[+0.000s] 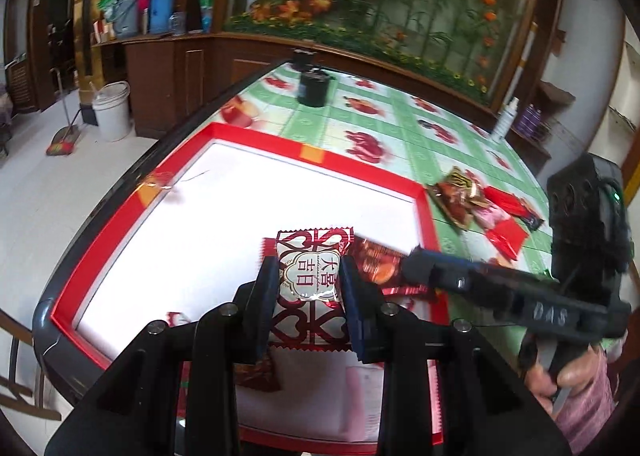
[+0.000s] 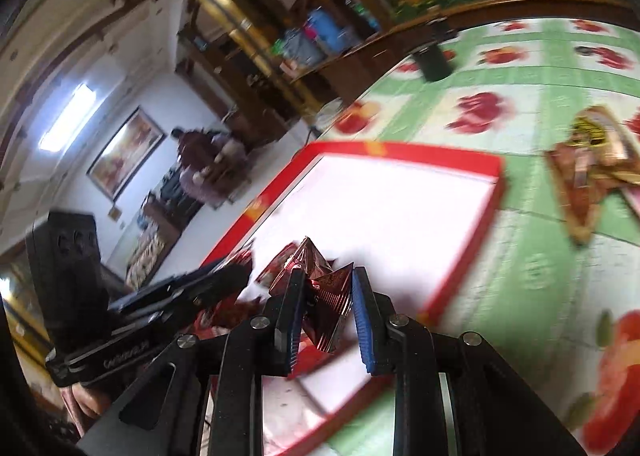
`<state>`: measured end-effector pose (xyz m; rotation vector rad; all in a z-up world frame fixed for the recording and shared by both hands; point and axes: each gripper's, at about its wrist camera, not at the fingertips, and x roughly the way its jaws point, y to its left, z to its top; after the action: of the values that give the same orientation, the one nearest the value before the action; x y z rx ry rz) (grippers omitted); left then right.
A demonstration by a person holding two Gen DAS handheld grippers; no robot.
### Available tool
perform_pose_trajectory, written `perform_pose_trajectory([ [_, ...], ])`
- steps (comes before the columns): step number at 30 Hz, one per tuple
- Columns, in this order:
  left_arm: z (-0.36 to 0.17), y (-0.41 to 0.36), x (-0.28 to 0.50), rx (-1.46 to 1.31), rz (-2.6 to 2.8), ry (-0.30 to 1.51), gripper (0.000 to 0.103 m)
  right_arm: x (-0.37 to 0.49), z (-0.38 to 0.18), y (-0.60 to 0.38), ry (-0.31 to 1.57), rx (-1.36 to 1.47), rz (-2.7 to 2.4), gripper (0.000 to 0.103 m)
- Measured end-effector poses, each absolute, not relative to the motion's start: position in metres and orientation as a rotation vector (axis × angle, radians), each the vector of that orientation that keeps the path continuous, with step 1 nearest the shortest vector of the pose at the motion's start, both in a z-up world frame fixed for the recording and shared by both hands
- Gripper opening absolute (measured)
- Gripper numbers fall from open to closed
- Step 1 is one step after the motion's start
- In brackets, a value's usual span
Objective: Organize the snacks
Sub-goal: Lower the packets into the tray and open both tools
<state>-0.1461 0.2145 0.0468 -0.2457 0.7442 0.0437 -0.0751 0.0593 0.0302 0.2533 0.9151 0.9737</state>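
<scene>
Right now a red-and-white snack packet [image 1: 310, 288] with heart patterns sits clamped between the pads of the left gripper [image 1: 308, 296], held over the near part of a red-rimmed white tray [image 1: 400, 172]. Just to its right, the right gripper [image 2: 324, 308] has its jaws pinched on a crumpled dark red foil packet [image 2: 320, 296], also over the tray's near end (this view is blurred). A few wrappers already lie on the white floor of the tray below them. Farther right, on the green fruit-print tablecloth [image 1: 400, 116], a loose heap of snack packets [image 1: 476, 204] lies beside the tray's right rim. At the far end of the table stands a black cup [image 1: 314, 88].
</scene>
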Motion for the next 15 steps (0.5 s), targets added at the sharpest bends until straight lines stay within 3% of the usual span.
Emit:
perform_pose_trajectory([
  [6,0.041,0.221,-0.148,-0.249,0.064,0.758,0.029,-0.092,0.025,0.082,0.935,0.134,1.005,0.025],
  [12,0.035,0.219,-0.145,-0.235,0.088,0.784,0.029,-0.098,0.026,0.082,0.933,0.117,1.011,0.034],
  [14,0.036,0.221,-0.145,-0.240,0.101,0.788,0.033,-0.098,0.027,0.080,0.930,0.116,1.006,0.040],
  [15,0.036,0.222,-0.145,-0.243,0.116,0.788,0.042,-0.097,0.028,0.079,0.932,0.118,1.003,0.043],
])
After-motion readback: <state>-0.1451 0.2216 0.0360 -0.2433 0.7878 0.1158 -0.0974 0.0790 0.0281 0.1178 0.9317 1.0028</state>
